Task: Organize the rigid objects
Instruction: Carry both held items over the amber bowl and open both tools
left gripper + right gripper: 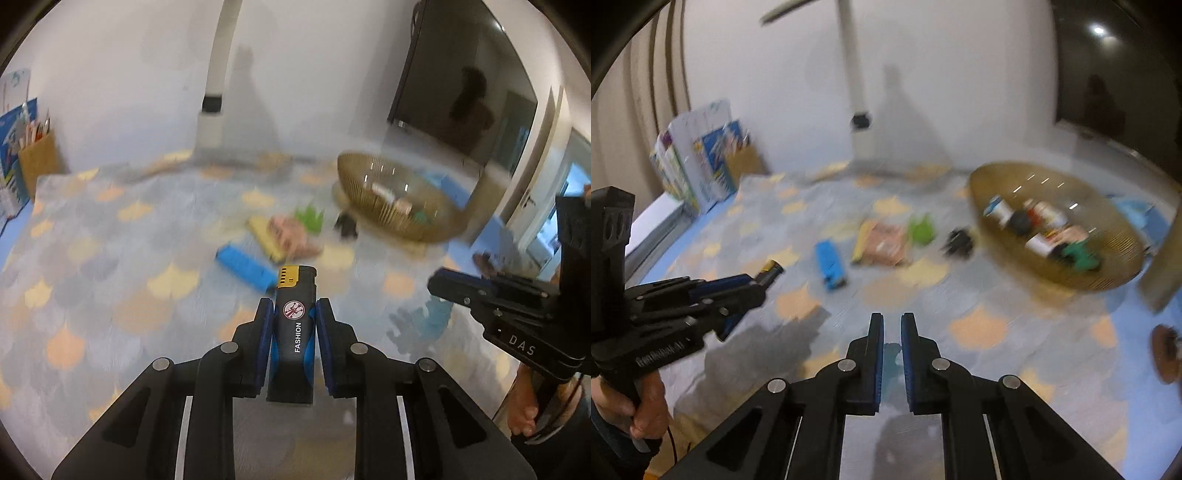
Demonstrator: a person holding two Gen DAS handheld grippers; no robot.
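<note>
My left gripper (294, 308) is shut on a black and blue lighter (295, 325) with a yellow top, held above the patterned cloth. It also shows at the left of the right wrist view (759, 282), with the lighter tip (771, 272) sticking out. My right gripper (892, 321) has its jaws close together with a narrow gap and nothing between them. A blue block (245, 265) (830, 264), a yellow and pink packet (284, 236) (884, 243), a green piece (311, 218) (922, 229) and a small black object (346, 225) (958, 242) lie on the cloth. The gold wire basket (369, 214) (1115, 273) holds several items.
The patterned cloth (110, 258) covers a blue table. A cardboard box with pencils (38, 155) and books (701, 162) stand at the back left. A white lamp post (214, 92) rises by the wall. A dark screen (461, 85) is at the right.
</note>
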